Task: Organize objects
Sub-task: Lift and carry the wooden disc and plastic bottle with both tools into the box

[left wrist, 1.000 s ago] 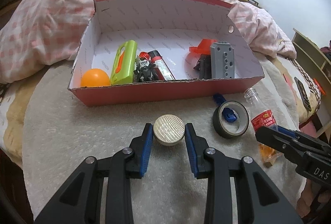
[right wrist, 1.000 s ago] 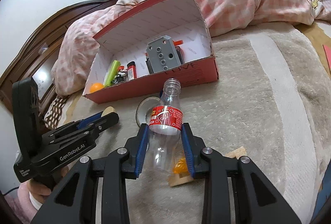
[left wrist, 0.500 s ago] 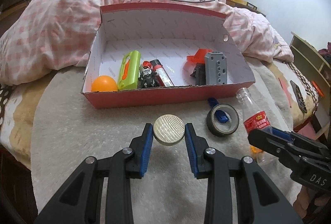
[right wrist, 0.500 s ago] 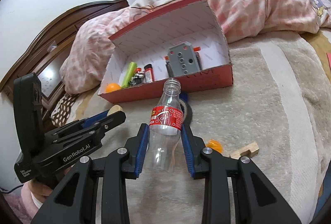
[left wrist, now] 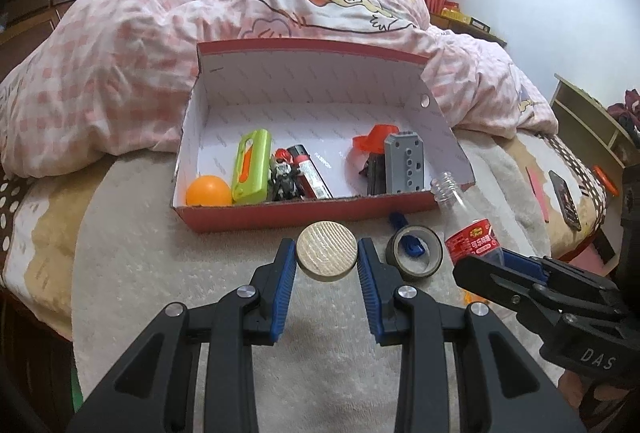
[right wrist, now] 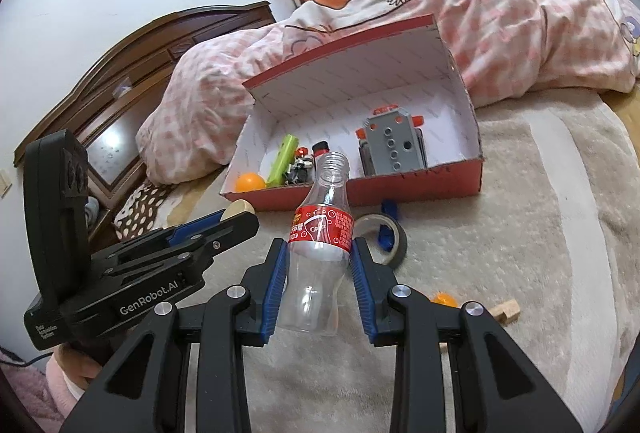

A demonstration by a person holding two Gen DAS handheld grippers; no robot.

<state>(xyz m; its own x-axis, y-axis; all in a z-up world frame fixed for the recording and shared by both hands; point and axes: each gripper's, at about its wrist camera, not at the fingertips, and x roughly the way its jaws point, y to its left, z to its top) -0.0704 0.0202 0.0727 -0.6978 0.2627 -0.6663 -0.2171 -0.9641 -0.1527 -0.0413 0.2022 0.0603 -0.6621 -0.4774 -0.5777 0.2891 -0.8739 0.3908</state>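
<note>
Inside the red cardboard box with white lining (left wrist: 316,211) several things already lie: at the left an orange plastic ball (left wrist: 208,190), then a green flat case with orange insert (left wrist: 252,165), a small toy figure (left wrist: 283,177), a red-and-black lighter (left wrist: 310,173), and at the right a grey plastic block with holes (left wrist: 405,164) in front of an orange plastic piece (left wrist: 374,137).

This part looks done. The left gripper (left wrist: 326,267) is clenched on a round pale wooden disc (left wrist: 326,251), lifted above the beige blanket (left wrist: 160,273) just in front of the box. To its right a dark tape roll (left wrist: 416,253) with a blue clip (left wrist: 406,233) lies on the blanket, not yet collected. The right gripper (right wrist: 318,273) grasps an uncapped clear plastic bottle with red label (right wrist: 320,233). At the far right a second orange ball (right wrist: 444,300) and a wooden block (right wrist: 506,311) remain outside the box.
</note>
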